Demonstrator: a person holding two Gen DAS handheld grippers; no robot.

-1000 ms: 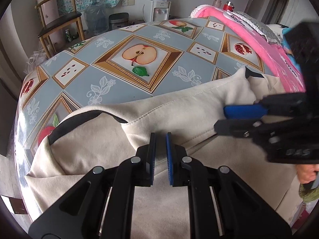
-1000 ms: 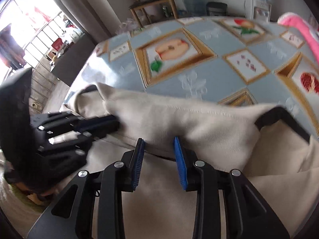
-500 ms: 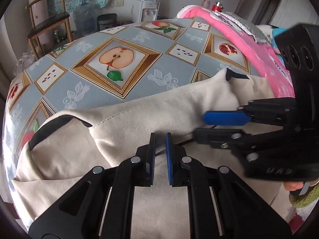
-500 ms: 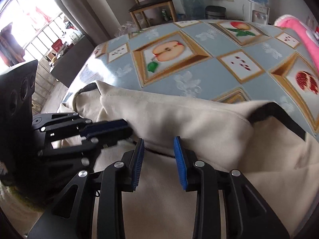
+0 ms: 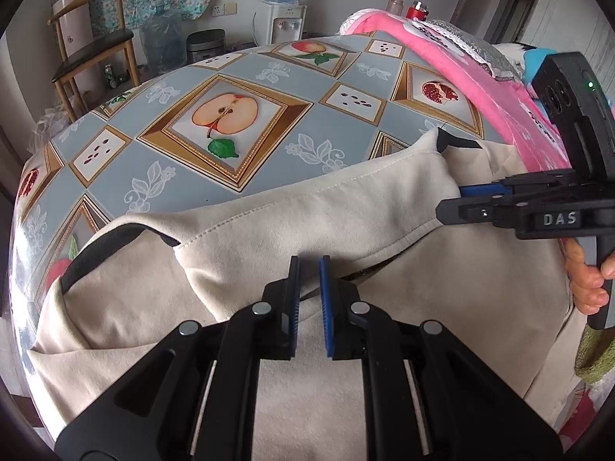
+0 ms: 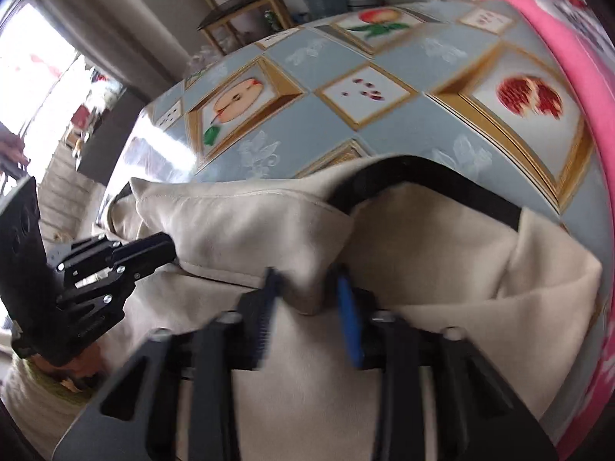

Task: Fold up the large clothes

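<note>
A large cream garment (image 5: pixel 307 223) with black trim lies over the near part of the table, its near edge folded back on itself. My left gripper (image 5: pixel 309 265) is shut on that folded edge near its middle. The right wrist view shows it from the side as the left gripper (image 6: pixel 169 247), pinching the cloth. My right gripper (image 6: pixel 307 288) has a bunched fold of the cream garment (image 6: pixel 250 223) between its fingers, and its jaws are closing on it. From the left wrist view the right gripper (image 5: pixel 453 201) grips the fold's right end.
The table wears a blue-grey cloth (image 5: pixel 230 115) printed with framed fruit. A pink blanket (image 5: pixel 480 77) runs along its right side. A wooden chair (image 5: pixel 92 50) and a water dispenser (image 5: pixel 286 23) stand beyond. A person's hand (image 5: pixel 588 284) holds the right gripper's handle.
My right gripper slid right along the folded edge, away from the left one, and its jaws narrowed onto the cloth. The right view is now blurred and rolled. The left gripper stayed clamped.
</note>
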